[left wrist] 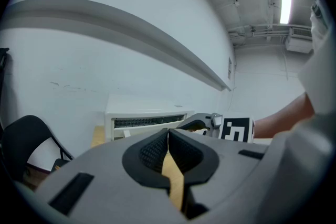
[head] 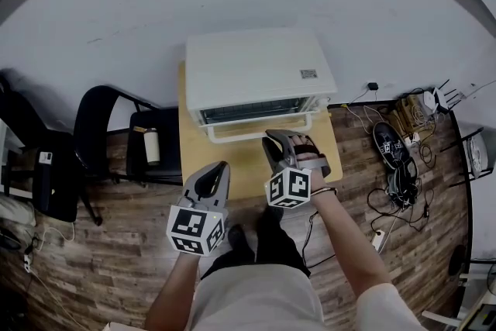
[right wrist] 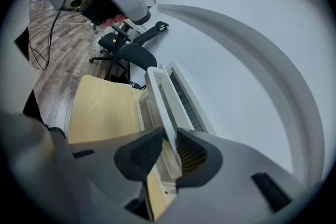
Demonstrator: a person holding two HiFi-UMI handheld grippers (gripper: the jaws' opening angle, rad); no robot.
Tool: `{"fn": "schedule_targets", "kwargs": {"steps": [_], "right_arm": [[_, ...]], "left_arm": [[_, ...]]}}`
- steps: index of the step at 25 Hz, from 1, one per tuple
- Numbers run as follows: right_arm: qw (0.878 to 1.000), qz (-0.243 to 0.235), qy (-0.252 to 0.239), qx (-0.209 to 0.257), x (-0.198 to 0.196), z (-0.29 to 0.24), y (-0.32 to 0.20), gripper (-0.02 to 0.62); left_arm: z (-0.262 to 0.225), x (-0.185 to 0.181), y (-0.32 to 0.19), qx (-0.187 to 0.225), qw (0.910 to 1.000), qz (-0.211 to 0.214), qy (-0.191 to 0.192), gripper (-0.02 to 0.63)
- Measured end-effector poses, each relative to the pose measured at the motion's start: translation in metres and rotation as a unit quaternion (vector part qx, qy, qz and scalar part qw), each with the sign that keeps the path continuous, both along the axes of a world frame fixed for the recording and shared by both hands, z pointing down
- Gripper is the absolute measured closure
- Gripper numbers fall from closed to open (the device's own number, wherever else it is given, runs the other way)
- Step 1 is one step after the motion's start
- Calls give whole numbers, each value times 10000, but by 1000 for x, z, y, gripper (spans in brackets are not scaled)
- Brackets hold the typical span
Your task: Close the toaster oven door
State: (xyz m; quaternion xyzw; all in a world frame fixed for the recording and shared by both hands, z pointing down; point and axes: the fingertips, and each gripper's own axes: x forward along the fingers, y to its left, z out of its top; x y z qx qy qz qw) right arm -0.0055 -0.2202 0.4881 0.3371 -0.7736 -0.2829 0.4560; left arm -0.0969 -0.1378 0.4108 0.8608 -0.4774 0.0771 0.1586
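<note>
A white toaster oven (head: 256, 70) stands at the back of a small wooden table (head: 232, 167), against the wall. Its door stands almost upright, with the white handle bar (head: 240, 134) along its front. My right gripper (head: 273, 137) is at the bar's right end. In the right gripper view the handle (right wrist: 160, 97) runs between the pads and my right gripper (right wrist: 169, 141) is shut on it. My left gripper (head: 219, 167) hangs over the table's front left, apart from the oven. The left gripper view shows my left gripper (left wrist: 168, 136) shut on nothing, with the oven (left wrist: 142, 115) ahead.
Two black chairs (head: 116, 128) stand left of the table, one with a white bottle (head: 152, 145) on its seat. Shoes (head: 387, 147) and tangled cables (head: 403, 190) lie on the wooden floor at the right. The person's legs are just below the table's front edge.
</note>
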Motion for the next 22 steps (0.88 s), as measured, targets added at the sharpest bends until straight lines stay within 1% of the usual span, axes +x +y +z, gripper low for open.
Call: {"fn": "schedule_targets", "kwargs": {"steps": [22], "right_arm": [[10000, -8, -45, -64, -5, -12, -33, 522]], "left_arm": [[-6, -1, -12, 35, 9999, -123, -31, 597]]}}
